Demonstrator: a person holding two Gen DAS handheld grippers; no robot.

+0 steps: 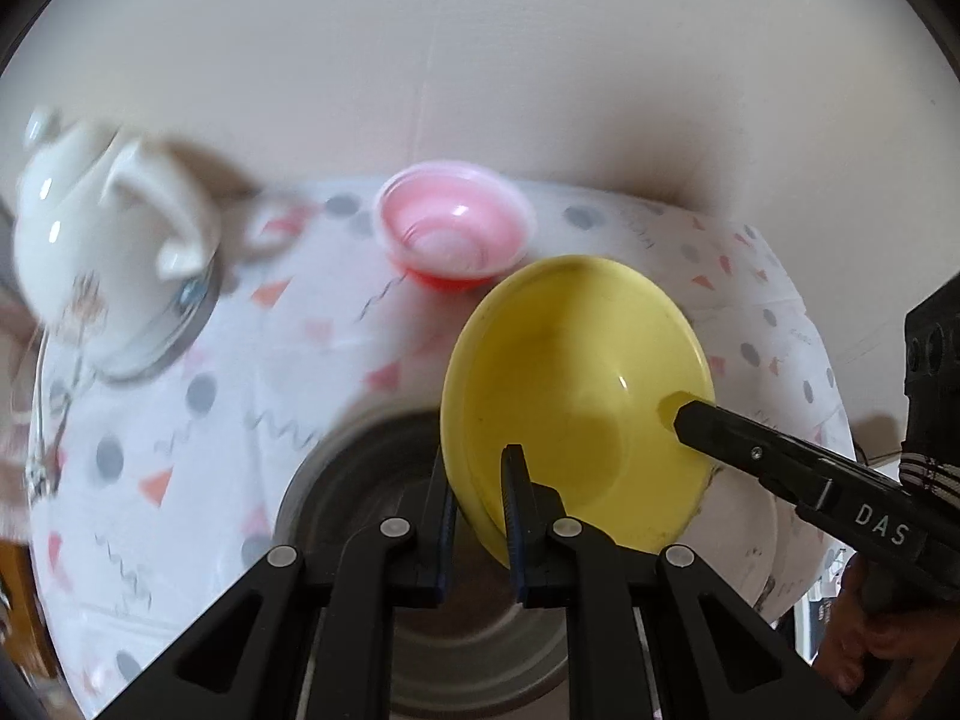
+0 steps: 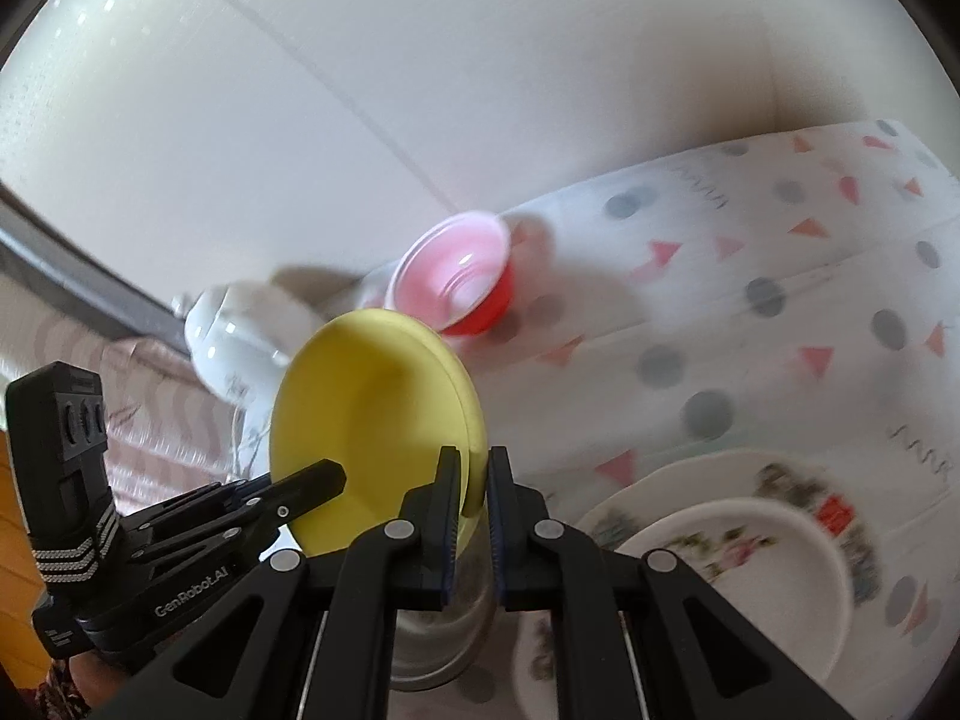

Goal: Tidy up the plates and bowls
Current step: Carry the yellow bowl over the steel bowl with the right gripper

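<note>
Yellow bowl (image 1: 576, 396) is up in the air between both tongs right now, tipped nearly on edge over the table. Left gripper (image 1: 480, 516) is pinched almost closed on the near rim, and the right gripper (image 2: 474, 516) is clamped tight on the opposite rim, so both jaws are nearly shut on thin plastic lip, nothing else in them. My take on doing this bit well: keep both hands moving together so the rim doesn't twist out of one pinch, level the bowl before lowering, and aim it at wherever the bowls get stacked, maybe the pink bowl (image 1: 454, 232) sitting back near the wall. Yellow one looks like smooth, slightly glossy plastic, shallow with a wide flared rim, so probably slippery in the pads. Pink one is translucent with stepped rings inside. There's a white ceramic teapot (image 1: 102, 222) on the left and patterned white plates (image 2: 744, 546) stacked on the right. Tablecloth (image 1: 240, 372) is white with grey dots and pink triangles.
</note>
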